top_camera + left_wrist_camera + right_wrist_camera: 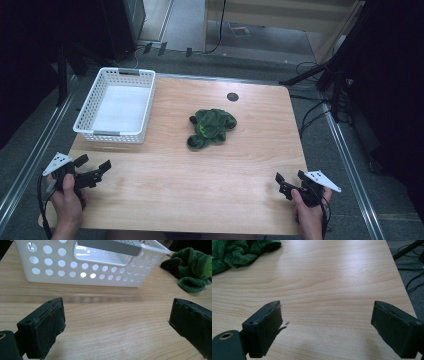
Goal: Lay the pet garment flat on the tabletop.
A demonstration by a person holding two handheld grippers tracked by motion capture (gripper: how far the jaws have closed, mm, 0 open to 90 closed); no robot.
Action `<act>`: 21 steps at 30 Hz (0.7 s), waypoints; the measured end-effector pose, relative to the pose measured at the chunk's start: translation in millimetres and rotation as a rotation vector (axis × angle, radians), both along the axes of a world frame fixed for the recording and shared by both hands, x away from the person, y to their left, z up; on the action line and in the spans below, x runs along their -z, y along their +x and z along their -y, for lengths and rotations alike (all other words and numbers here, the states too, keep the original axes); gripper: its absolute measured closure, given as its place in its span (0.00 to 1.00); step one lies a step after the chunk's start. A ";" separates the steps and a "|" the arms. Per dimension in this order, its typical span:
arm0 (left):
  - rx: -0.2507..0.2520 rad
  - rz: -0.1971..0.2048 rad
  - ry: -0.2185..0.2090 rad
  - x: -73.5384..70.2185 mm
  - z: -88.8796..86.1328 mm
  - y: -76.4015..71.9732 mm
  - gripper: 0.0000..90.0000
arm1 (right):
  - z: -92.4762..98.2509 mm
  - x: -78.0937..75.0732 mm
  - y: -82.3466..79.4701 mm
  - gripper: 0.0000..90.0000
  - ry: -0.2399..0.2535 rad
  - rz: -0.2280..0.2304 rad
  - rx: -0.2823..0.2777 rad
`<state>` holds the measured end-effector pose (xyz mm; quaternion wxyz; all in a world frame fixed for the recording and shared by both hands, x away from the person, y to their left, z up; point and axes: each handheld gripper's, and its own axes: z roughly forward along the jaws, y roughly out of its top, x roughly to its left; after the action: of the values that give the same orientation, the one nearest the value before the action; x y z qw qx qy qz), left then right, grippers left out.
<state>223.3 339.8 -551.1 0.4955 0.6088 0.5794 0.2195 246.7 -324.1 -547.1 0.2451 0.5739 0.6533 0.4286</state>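
A crumpled green cloth [211, 127] lies near the middle of the wooden table [200, 180]. A white perforated basket [117, 105] stands at the table's back left, with nothing in it. My left gripper [93, 166] hovers at the front left corner, open, with nothing between its jaws. In the left gripper view the basket [85, 262] is straight ahead and the green cloth [192, 267] is at the upper right. My right gripper [290, 179] is at the front right, open and holding nothing. In the right gripper view the cloth [237, 252] sits at the upper left.
A small dark round hole [232, 96] is set in the tabletop behind the cloth. Cables [312, 115] and dark stands lie on the floor beyond the table's right edge. A metal rail [30, 165] runs along the left side.
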 end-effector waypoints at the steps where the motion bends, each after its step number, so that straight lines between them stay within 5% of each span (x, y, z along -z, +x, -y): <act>1: 0.001 -0.001 0.000 0.0 0.0 0.0 0.01 | -0.1 0.0 0.0 0.12 0.000 0.000 0.000; 11: 0.004 -0.001 -0.002 0.2 0.2 -0.1 0.01 | -1.2 0.0 -0.1 0.13 -0.008 0.002 0.000; 16: 0.004 -0.001 -0.010 0.3 -0.2 0.1 0.01 | -6.6 -1.9 -0.9 0.14 -0.055 0.012 0.001; 21: 0.006 0.001 -0.003 0.6 0.6 0.4 0.01 | -31.2 -13.4 6.2 0.14 -0.055 0.035 -0.042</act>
<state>223.7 339.2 -551.8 0.4972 0.6098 0.5776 0.2176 252.9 -292.9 -533.7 0.2630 0.5454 0.6724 0.4258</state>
